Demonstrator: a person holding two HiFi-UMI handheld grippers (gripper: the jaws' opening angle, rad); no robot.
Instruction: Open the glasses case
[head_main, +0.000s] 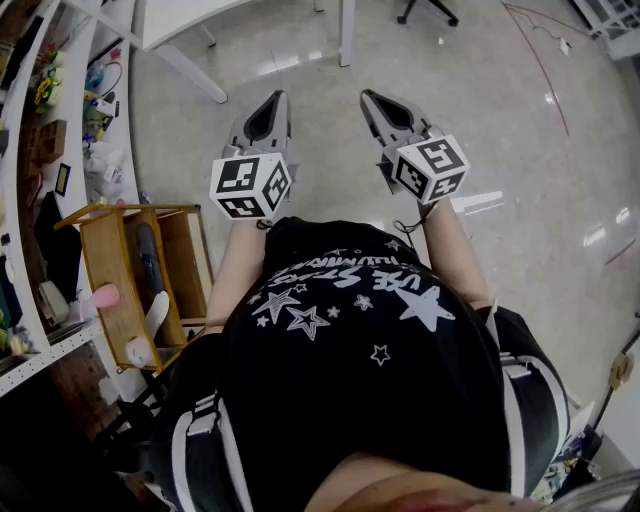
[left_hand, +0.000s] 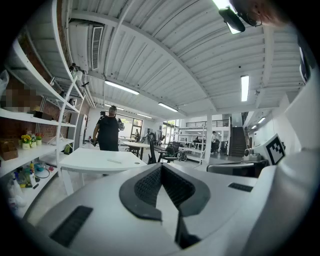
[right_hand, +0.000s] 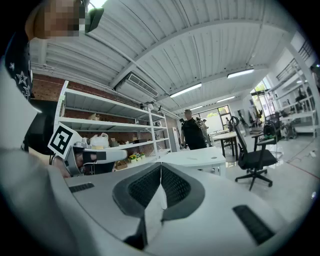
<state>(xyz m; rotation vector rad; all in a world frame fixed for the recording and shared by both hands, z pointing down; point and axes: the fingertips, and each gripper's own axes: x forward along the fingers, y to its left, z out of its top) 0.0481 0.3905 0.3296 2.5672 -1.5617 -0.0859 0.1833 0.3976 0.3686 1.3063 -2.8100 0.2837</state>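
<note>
The person stands on a grey floor (head_main: 480, 120) with both tools held out level in front of the body. The left gripper (head_main: 277, 96), at the upper centre-left of the head view, has its jaws pressed together with nothing between them. Its own view shows the ribbed pads meeting at the tips. The right gripper (head_main: 367, 96), near it toward the right, is likewise closed and empty.

In the left gripper view a white table (left_hand: 80, 160) stands ahead, at the left of the frame. A person in black (left_hand: 109, 131) stands beyond it. A small flat thing (left_hand: 114, 161) lies on that table. It is too small to say whether it is the glasses case, and I can make out the case nowhere else.

A wooden rack (head_main: 120, 212) stands at the lower left of the head view, beside white shelving (head_main: 20, 200). An office chair (right_hand: 254, 159) sits at the right of the right gripper view.
</note>
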